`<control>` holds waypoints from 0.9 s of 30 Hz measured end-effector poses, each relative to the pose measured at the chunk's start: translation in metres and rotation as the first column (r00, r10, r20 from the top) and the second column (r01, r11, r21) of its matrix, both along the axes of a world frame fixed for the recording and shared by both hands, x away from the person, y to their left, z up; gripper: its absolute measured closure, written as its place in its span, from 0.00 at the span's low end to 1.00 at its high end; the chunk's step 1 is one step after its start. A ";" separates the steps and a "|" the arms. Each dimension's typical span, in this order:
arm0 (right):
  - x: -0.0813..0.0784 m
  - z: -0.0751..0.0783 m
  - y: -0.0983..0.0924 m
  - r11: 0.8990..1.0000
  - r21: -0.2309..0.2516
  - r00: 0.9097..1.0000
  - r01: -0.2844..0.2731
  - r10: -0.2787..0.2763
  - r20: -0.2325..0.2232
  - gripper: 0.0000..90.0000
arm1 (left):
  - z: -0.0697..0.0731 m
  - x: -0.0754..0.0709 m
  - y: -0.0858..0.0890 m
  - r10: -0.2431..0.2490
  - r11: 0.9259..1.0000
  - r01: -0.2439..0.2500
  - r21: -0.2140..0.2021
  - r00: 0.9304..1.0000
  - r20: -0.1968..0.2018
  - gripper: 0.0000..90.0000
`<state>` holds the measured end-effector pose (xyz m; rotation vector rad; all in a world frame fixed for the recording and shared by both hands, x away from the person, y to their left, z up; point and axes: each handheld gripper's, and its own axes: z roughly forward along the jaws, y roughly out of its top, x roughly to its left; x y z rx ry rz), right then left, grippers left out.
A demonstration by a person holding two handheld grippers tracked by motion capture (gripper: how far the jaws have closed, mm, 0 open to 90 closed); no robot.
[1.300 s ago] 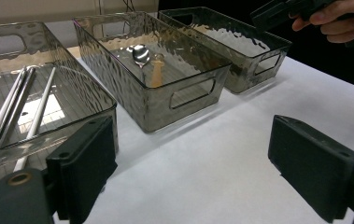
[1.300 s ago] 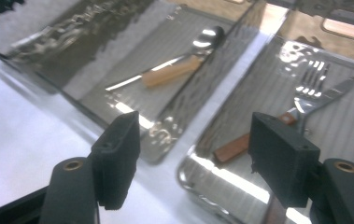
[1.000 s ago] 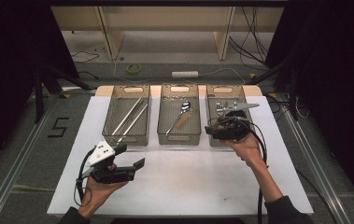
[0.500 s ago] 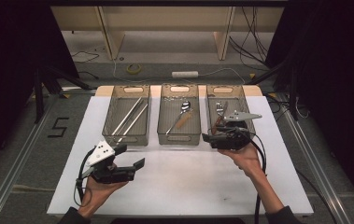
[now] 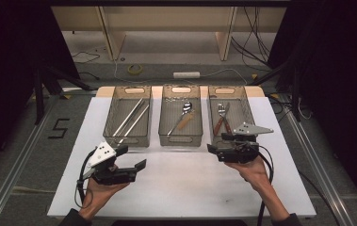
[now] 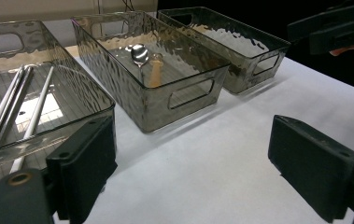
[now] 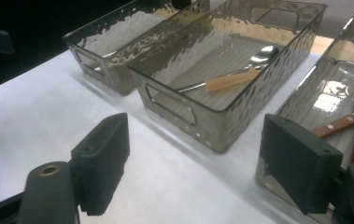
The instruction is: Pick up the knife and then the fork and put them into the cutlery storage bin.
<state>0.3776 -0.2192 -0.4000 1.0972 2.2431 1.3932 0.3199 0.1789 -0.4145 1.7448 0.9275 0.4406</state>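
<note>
Wood-handled forks (image 5: pixel 222 118) lie in the right-hand bin (image 5: pixel 248 110), long axes running away from the person, just beyond the right gripper (image 5: pixel 214 152). Its jaws, just opened wide, hold nothing. The left gripper (image 5: pixel 135 157), also open and empty, sits well off.
</note>
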 end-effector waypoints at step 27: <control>-0.047 -0.020 -0.021 0.997 0.076 0.999 0.017 -0.021 0.044 0.24 | 0.000 -0.002 0.000 -0.018 1.000 0.018 -0.001 1.000 -0.007 0.16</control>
